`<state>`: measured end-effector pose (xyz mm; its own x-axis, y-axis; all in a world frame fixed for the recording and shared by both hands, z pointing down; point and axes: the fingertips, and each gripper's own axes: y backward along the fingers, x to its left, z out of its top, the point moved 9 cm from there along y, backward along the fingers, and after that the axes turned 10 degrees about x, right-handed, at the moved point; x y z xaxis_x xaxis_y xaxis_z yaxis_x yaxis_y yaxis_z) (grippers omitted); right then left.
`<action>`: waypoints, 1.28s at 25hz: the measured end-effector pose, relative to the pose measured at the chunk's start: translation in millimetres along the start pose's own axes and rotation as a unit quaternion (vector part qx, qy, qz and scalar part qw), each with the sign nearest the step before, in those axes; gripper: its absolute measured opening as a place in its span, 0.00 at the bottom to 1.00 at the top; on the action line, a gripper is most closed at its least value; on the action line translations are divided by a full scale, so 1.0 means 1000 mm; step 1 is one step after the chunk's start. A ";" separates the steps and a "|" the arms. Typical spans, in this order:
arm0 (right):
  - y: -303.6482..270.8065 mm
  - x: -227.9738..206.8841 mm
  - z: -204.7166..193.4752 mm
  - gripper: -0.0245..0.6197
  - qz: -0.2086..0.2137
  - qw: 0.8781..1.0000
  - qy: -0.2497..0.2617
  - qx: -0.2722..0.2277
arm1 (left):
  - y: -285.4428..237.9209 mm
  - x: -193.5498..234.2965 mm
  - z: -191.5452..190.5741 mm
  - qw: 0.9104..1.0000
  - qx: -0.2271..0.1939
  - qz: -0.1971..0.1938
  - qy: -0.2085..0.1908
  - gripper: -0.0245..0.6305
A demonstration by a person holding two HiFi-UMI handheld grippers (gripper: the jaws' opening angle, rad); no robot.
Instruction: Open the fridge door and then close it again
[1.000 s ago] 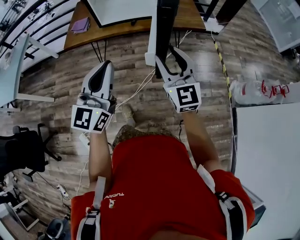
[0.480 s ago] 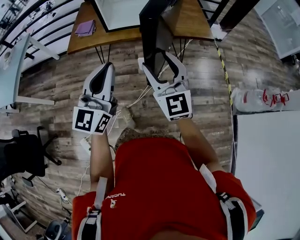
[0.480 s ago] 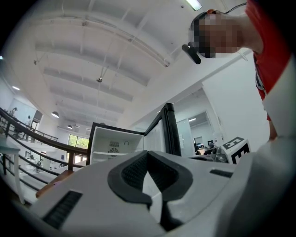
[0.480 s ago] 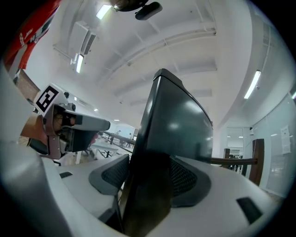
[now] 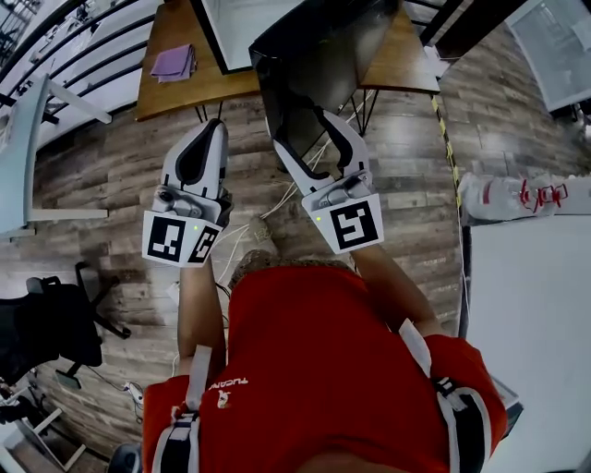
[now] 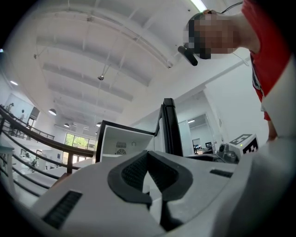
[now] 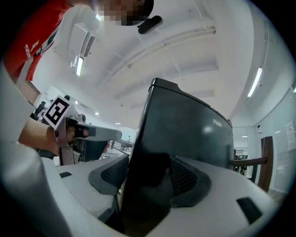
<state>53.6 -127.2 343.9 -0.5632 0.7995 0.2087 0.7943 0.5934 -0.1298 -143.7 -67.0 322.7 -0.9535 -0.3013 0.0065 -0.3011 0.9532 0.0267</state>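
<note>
While our left tool (image 5: 208, 129) sits pinched shut and empty alongside, our right tool (image 5: 303, 129) has just been spreading its jaws, which stand wide astride the free edge of the door (image 5: 323, 65) without pressing it. We judge this loose straddle is for pushing the door back. It hangs swung open from the fridge (image 5: 245, 23) on the table (image 5: 166, 92).

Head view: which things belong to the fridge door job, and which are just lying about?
Job: fridge door; fridge; right claw, jaws just opened wider, astride the door's edge.
Lying about: purple cloth; office chair; pack of bottles.
</note>
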 end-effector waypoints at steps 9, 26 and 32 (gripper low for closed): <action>-0.066 0.002 0.014 0.42 -0.005 1.000 0.006 -0.011 | -0.025 0.073 0.001 0.999 -0.001 -0.036 0.003 0.05; -0.162 -0.028 0.025 0.10 -0.067 0.998 0.002 0.010 | -0.074 0.144 -0.005 0.997 0.002 -0.082 0.017 0.05; -0.188 -0.048 0.030 0.08 -0.054 0.998 0.011 -0.038 | -0.088 0.151 0.001 0.998 0.002 -0.062 0.019 0.05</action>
<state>-75.4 -274.4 329.2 -0.6426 0.7279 0.2392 0.7441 0.6673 -0.0316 -261.2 -196.1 320.8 -0.9073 -0.4184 0.0422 -0.4176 0.9082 0.0267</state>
